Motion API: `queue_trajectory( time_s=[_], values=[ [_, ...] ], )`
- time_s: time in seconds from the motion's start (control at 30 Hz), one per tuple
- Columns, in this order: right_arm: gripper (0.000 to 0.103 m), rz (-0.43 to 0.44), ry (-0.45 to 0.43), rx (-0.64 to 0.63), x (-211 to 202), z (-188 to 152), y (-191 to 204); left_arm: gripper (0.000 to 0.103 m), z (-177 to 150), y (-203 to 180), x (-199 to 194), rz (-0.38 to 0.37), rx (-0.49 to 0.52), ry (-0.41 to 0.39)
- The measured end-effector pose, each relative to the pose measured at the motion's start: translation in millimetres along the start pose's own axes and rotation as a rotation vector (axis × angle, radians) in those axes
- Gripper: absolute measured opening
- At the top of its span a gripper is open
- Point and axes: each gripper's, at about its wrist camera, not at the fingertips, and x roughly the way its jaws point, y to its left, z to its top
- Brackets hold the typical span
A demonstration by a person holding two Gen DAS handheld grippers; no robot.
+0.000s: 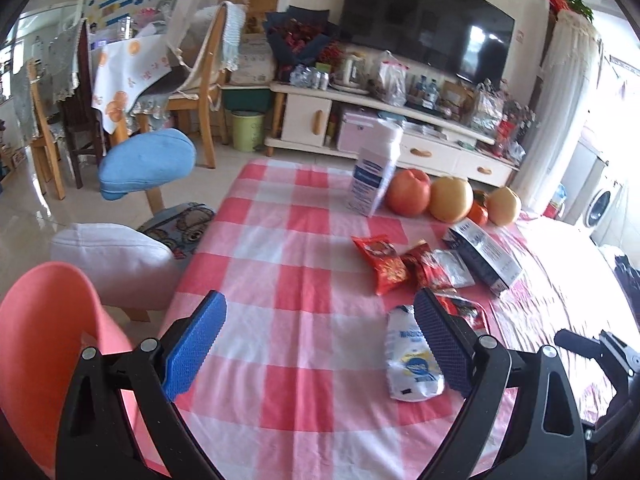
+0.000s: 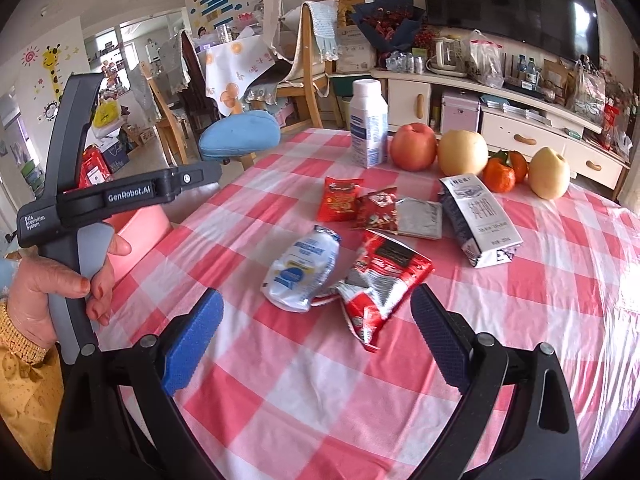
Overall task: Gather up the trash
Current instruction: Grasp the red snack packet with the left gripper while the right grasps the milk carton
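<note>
— Both pairs of jaws stand wide apart and grip nothing. The left gripper (image 1: 320, 344) hangs above the near part of the worktop (image 1: 280, 240); the right gripper (image 2: 316, 336) does too, beside it.

— Where is the trash?

— Toward the middle of the checked cloth. A crumpled white pouch (image 2: 302, 272) lies nearest, touching a torn red and silver wrapper (image 2: 384, 280) on its right. In the left wrist view the pouch (image 1: 412, 356) sits just beside the right-hand finger pad (image 1: 440, 340).

— And further back?

— Two small red packets (image 2: 340, 199) side by side, then a flat silver sachet (image 2: 420, 216), with a dark and white carton (image 2: 480, 220) lying on its side to the right.

— Anything else on the cloth?

— Along the far edge: an upright white bottle (image 2: 368, 124), a red apple (image 2: 413, 146), a yellow pear (image 2: 462, 152), two tangerines (image 2: 500, 174) and a second pear (image 2: 550, 172).

— Who holds the left tool?

— A hand (image 2: 60, 292) in a yellow sleeve (image 2: 24, 380), wrapped round its grey handle. A pink chair (image 1: 44, 340) stands at the near left corner.
</note>
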Motion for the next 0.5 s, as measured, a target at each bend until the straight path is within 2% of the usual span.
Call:
queue_trajectory(
  time_s=[0.3,0.5],
  values=[
    [0.095,-0.054,-0.005,0.063,-5,0,-48,0.094,-6,-32,22,-0.054,0.051,0.057],
    [0.095,-0.106,-0.003,0.144,0,5,-96,0.094,-3,-47,41,-0.042,0.08,0.075]
  ],
)
